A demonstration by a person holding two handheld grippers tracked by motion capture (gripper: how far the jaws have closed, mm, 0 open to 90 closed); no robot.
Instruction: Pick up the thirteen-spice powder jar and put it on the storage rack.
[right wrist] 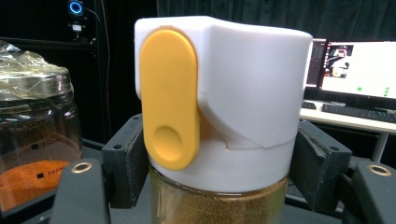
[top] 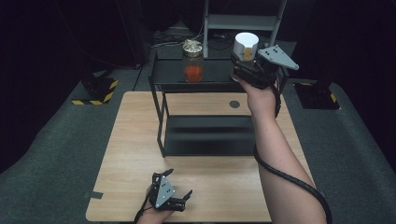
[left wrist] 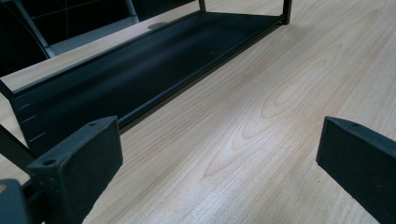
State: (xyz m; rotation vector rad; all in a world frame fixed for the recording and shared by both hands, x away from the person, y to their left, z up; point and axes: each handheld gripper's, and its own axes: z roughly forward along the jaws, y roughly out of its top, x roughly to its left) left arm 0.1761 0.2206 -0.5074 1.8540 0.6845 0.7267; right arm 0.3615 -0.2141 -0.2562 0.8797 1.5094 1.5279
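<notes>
A glass spice jar point(right wrist: 243, 93) with a white cap and a yellow flip tab holds brownish powder. It stands upright on the right end of the black rack's top shelf point(top: 212, 74). My right gripper point(top: 240, 65) reaches it from the near side, and its two black pads sit against the jar just under the cap, one on each side. My left gripper point(top: 178, 183) rests low over the wooden table point(top: 135, 140) near the front edge. Its jaws stand wide apart with only bare wood between them point(left wrist: 219, 154).
A second glass jar point(top: 193, 60) with orange powder and a crinkled foil-like top stands on the same shelf, left of the held jar. The rack's lower tray point(top: 210, 135) lies on the table's middle. A dark round hole point(top: 234, 104) marks the table behind it.
</notes>
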